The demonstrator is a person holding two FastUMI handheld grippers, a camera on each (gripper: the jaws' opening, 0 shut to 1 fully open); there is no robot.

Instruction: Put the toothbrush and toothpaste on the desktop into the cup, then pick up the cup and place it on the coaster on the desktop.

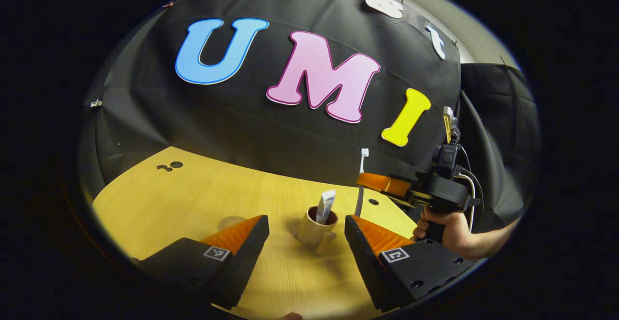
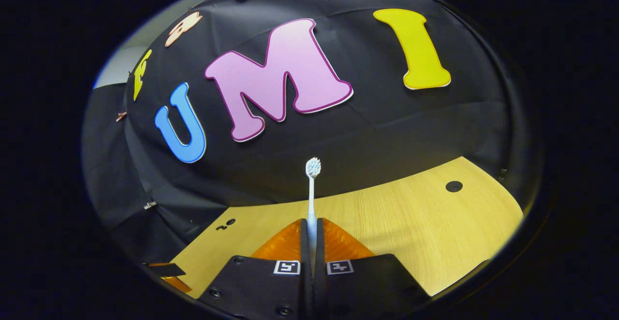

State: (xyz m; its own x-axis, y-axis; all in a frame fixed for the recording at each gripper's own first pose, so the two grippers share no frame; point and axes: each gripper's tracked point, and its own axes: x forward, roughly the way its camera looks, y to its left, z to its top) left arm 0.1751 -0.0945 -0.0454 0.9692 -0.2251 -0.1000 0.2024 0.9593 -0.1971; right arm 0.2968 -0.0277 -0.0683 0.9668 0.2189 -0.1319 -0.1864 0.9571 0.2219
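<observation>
Up close in the right gripper view, the right gripper (image 2: 312,242) has its two ridged fingers pressed together on the slim white handle of the toothbrush (image 2: 312,199), which stands upright with its small bristled head at the top, above the pale wood-grain desktop (image 2: 411,233). Seen from the left gripper view, the left gripper (image 1: 306,238) hangs with its fingers spread wide and nothing between them, framing the cup (image 1: 314,230), a smooth tan mug with a dark inside that stands on the desktop. A flat white toothpaste (image 1: 326,205) tube leans in the cup, its crimped end up; its print is too small to read. Just left of the cup lies the coaster (image 1: 230,222), a thin round disc with faint rings. Square black-and-white markers sit on the finger mounts.
</observation>
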